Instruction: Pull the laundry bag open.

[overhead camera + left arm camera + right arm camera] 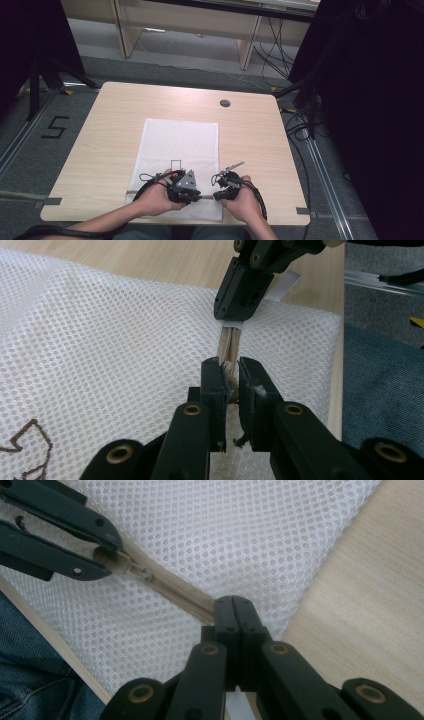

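A white mesh bag (180, 142) lies flat on the wooden table (100, 135), with a beige zipper (172, 591) along its near edge. My left gripper (229, 374) is shut on the zipper pull (119, 563), and its jaws pinch the beige tab. My right gripper (233, 605) is shut on the zipper tape at the bag's end, a short way along from the pull. In the high view the left gripper (199, 196) and right gripper (216, 195) point at each other near the table's front edge. The right gripper (234, 315) also shows ahead in the left gripper view.
A round grommet hole (225, 103) sits at the table's far side. Black curtains, stands and cables (300, 125) flank the table. A brown printed mark (27, 450) is on the mesh. The person's jeans (30, 680) lie just beyond the table's near edge.
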Action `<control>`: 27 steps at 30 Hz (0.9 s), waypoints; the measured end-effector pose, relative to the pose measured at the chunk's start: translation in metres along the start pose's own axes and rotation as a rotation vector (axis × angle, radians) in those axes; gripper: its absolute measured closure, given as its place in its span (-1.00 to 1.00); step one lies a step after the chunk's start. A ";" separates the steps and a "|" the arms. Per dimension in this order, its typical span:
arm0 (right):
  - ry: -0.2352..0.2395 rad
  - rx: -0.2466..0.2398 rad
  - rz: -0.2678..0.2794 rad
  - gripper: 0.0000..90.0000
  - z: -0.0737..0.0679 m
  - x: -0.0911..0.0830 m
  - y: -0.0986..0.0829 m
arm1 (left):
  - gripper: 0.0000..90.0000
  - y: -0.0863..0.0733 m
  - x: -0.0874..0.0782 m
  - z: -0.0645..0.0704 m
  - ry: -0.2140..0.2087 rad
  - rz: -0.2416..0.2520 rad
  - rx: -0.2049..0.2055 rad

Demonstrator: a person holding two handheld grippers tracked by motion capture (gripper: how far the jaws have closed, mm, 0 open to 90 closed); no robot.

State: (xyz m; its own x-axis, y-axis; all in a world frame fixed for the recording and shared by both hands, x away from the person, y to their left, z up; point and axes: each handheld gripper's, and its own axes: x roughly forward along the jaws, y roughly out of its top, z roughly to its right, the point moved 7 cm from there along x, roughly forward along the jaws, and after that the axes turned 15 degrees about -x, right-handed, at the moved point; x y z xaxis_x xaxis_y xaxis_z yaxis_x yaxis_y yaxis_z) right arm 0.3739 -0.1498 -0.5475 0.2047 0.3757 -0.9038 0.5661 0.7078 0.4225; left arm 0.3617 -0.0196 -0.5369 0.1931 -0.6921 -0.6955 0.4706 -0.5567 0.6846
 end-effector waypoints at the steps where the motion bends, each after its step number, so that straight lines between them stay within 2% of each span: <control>1: 0.001 -0.001 0.000 1.00 0.000 0.000 0.000 | 0.81 -0.001 -0.001 -0.001 0.005 -0.008 0.005; 6: 0.000 -0.003 0.000 1.00 0.000 0.000 0.000 | 0.81 -0.006 -0.009 -0.005 0.012 -0.002 -0.009; 7: -0.001 0.027 -0.016 1.00 -0.002 -0.001 -0.001 | 0.81 -0.007 -0.011 -0.006 0.013 -0.007 -0.005; 11: -0.004 0.001 -0.003 1.00 0.000 0.000 0.000 | 0.81 -0.010 -0.015 -0.006 0.013 0.006 -0.017; 18: -0.005 0.001 -0.003 1.00 0.000 0.000 0.000 | 0.81 -0.012 -0.018 -0.006 0.013 0.001 -0.009; 19: -0.005 0.020 -0.015 1.00 -0.001 0.000 0.000 | 0.81 -0.012 -0.018 -0.006 0.013 0.003 -0.010; 27: -0.004 0.016 -0.014 1.00 -0.002 0.000 0.000 | 0.81 -0.013 -0.020 -0.008 0.014 0.002 -0.011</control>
State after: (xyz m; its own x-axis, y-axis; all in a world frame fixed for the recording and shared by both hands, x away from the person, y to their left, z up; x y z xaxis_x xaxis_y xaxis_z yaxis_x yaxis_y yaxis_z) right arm 0.3725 -0.1491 -0.5472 0.2003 0.3633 -0.9099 0.5814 0.7034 0.4089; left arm 0.3582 0.0052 -0.5340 0.2056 -0.6867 -0.6972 0.4795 -0.5504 0.6835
